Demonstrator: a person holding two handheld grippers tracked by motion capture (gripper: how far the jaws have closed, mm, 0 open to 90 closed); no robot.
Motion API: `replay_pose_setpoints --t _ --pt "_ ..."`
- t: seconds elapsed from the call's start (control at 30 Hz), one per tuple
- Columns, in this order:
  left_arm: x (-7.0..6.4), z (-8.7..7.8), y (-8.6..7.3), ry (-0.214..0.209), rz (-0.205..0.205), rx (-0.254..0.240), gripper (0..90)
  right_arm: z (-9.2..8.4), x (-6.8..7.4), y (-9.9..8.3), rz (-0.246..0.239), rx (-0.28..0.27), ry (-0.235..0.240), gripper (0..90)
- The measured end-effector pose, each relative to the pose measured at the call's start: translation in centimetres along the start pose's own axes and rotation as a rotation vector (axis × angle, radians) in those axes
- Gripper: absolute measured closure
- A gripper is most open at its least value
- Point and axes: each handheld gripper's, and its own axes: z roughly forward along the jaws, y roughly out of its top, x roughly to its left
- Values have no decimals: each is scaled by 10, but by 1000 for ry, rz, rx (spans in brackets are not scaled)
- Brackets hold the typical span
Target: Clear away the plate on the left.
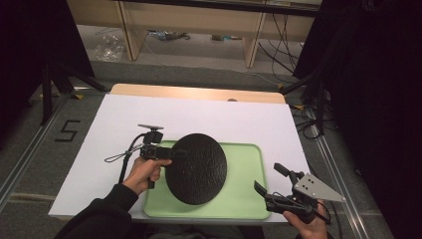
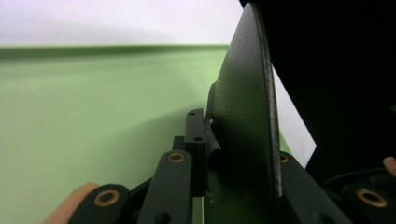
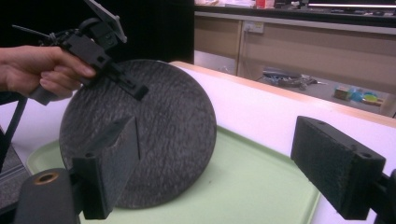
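Left gripper (image 1: 175, 153) clamped on the left rim of a round black textured plate (image 1: 196, 169), plate tilted up on edge over the pale green rectangular plastic tray (image 1: 246, 172), right gripper (image 1: 267, 180) off the tray's right corner, jaws wide apart, holding nothing

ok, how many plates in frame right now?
1. The black plate stands tilted over the green tray, gripped at its rim by the left gripper. The right gripper is open and off to the side. The plate could be hiding something behind it.
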Motion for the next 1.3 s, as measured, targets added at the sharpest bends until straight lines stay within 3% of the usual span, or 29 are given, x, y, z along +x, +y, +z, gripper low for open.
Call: replay_pose_setpoints --t 0.33,0.6,0.7,0.73,0.9,0.93,0.97,1.0,1.03,1.07,1.1,1.13,1.23,1.3 --pt "-3 21 0 -35 -1 33 794 0 0 0 -1 -2 2 167" --pt "-2 42 -3 -25 7 67 784 1 1 0 7 -8 14 166" --pt "-1 43 -2 3 24 79 769 0 0 0 -2 -2 3 167" --pt "2 44 -3 39 48 112 763 -1 0 0 0 -1 4 166" --pt "3 44 -1 29 50 101 758 0 0 0 -1 -2 4 166" --pt "2 41 1 51 85 151 752 0 0 0 -2 -3 4 166" --pt "2 41 1 51 85 151 747 0 0 0 -2 -3 4 166" --pt "0 39 -1 58 30 154 742 -1 0 0 -3 -2 5 166" --pt "4 37 1 64 89 174 737 -1 0 0 -1 -2 5 166" --pt "6 35 1 76 122 191 731 -1 0 0 -1 -3 9 167" --pt "6 35 1 76 122 191 721 -1 0 0 -1 -3 9 167" --pt "5 32 1 85 87 222 718 -1 0 0 -2 -3 6 166" --pt "8 28 0 79 109 257 704 -1 0 0 -2 -2 6 166" --pt "10 25 1 105 127 270 682 0 0 0 -2 -2 5 166"
